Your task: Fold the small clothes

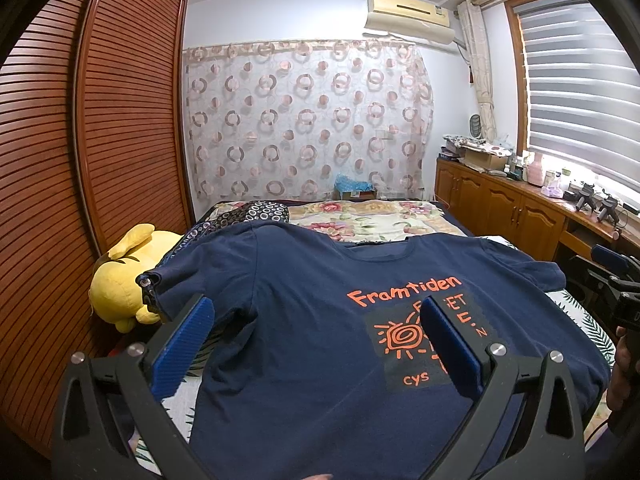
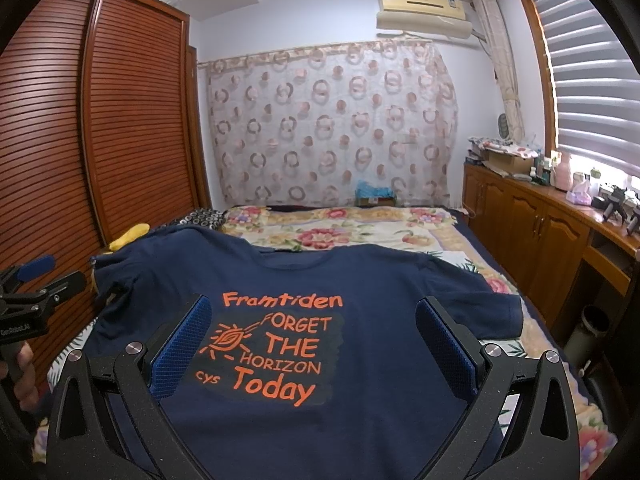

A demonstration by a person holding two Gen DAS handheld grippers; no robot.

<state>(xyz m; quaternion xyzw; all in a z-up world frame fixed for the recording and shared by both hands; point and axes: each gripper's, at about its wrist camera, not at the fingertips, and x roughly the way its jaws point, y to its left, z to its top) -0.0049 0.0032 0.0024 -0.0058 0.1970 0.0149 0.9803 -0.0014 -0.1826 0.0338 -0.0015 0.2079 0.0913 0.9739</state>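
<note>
A navy T-shirt (image 1: 312, 320) with orange print lies flat and face up on the bed, collar far, hem near; it also shows in the right wrist view (image 2: 360, 280). My left gripper (image 1: 316, 316) is open and empty, hovering over the shirt's left half near the hem. My right gripper (image 2: 314, 316) is open and empty, over the printed chest. The right gripper also shows at the right edge of the left wrist view (image 1: 616, 280), and the left gripper at the left edge of the right wrist view (image 2: 32, 280).
A yellow plush toy (image 1: 120, 280) lies at the bed's left edge beside the slatted wardrobe (image 1: 80, 140). A floral blanket (image 2: 340, 232) covers the far bed. Wooden cabinets (image 2: 540, 224) with clutter run along the right under the window.
</note>
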